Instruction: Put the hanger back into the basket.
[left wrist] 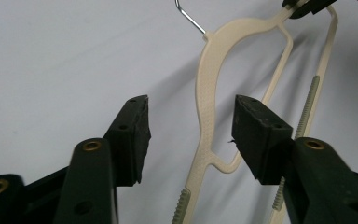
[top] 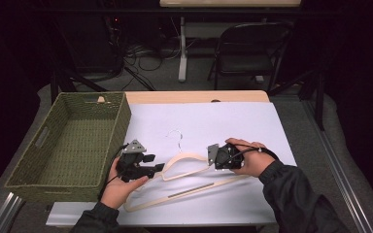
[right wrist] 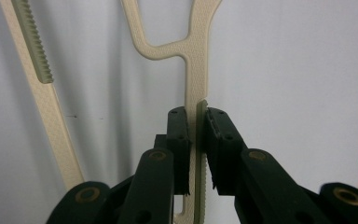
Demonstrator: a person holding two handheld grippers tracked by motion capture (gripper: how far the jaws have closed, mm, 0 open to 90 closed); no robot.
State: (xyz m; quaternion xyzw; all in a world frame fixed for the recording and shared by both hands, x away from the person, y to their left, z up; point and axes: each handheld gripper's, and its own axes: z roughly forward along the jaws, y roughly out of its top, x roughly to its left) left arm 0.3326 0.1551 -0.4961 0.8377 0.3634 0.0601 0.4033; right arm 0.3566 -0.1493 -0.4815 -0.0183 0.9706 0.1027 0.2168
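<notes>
The right gripper [right wrist: 196, 135] pinches one arm of the cream hanger [top: 184, 167] lying on the desk [top: 223, 121], the spread left gripper [left wrist: 191, 135] straddles the other arm, likely about to close on it for a two-handed lift

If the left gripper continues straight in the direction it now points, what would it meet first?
Probably the cream hanger: one shoulder arm of it already lies between the open jaws of the left gripper. Going on, the jaws would likely straddle that arm, above the white table. Depth is unclear.
</notes>
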